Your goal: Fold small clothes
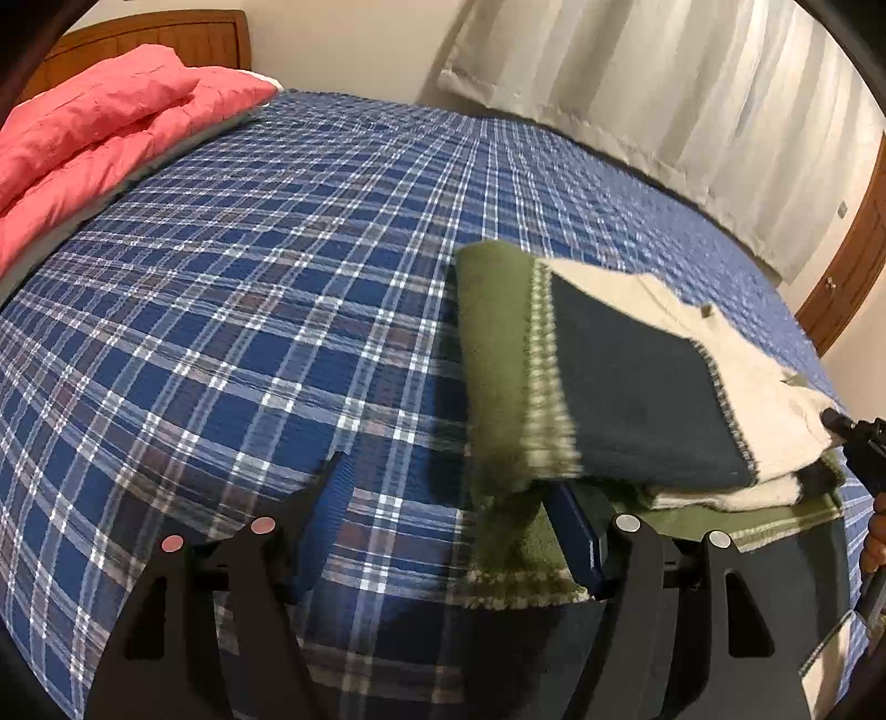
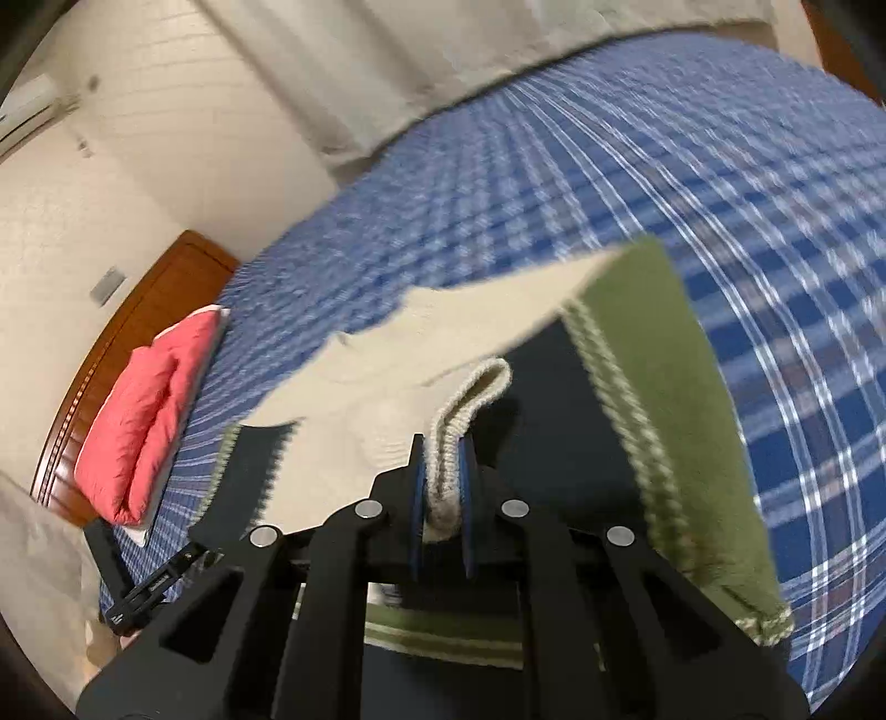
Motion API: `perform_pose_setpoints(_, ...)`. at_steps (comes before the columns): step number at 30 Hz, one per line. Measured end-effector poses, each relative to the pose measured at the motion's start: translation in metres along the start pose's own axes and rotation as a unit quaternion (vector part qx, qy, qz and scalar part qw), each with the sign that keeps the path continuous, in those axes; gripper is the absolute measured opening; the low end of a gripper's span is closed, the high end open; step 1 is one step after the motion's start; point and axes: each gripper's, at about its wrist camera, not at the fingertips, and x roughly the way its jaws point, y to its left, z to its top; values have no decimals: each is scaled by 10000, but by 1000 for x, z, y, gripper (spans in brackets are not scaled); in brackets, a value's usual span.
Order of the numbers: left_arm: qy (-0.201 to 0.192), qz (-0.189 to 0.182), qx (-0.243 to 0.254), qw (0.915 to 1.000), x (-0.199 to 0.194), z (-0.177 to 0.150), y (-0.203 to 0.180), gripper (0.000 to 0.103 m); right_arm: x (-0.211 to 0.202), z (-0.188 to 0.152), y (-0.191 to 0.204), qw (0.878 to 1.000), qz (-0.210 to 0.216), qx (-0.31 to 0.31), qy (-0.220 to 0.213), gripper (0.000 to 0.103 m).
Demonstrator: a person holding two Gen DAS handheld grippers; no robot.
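Observation:
A small knit sweater (image 1: 626, 387) in green, navy and cream lies folded in layers on the plaid bed; it also fills the middle of the right wrist view (image 2: 626, 354). My right gripper (image 2: 443, 443) is shut on its cream ribbed edge (image 2: 476, 399) and holds that edge up off the layers below. My left gripper (image 1: 448, 476) is open, low over the bed; its right finger (image 1: 576, 531) is tucked under the sweater's green near edge, its left finger (image 1: 324, 515) is over bare bedspread. The right gripper's tip (image 1: 841, 423) shows at the sweater's right side.
The blue plaid bedspread (image 1: 249, 310) covers the whole bed. A folded pink quilt (image 1: 94, 138) lies at the wooden headboard (image 1: 166, 39). Pale curtains (image 1: 692, 99) hang past the far edge. The right wrist view is motion-blurred.

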Motion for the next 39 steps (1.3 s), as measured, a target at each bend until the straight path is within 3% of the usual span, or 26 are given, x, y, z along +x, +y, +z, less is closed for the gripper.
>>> perform_pose_setpoints(7,33,-17,-47,10000,2,0,4,70,17,-9,-28,9995,-102,281,95,6)
perform_pose_setpoints(12,49,20,3,10000,4,0,2,72,20,-11,-26,9995,-184,207,118,6)
perform_pose_setpoints(21,62,-20,-53,10000,-5,-3,4,73,4,-13,-30,9991,53,405,141,7)
perform_pose_setpoints(24,2,-197,-205,9996,-20,-10,11,73,-24,-23,-32,9990,162,419,52,16)
perform_pose_setpoints(26,2,-349,-275,9990,-32,-16,15,73,-44,-32,-36,9989,203,417,-4,31)
perform_pose_setpoints(31,94,-849,-309,9959,-67,-41,20,73,-103,-68,-59,9984,240,485,-156,47)
perform_pose_setpoints(39,347,-1535,-390,9868,-111,-97,16,73,-173,-145,-94,9959,277,858,-82,51)
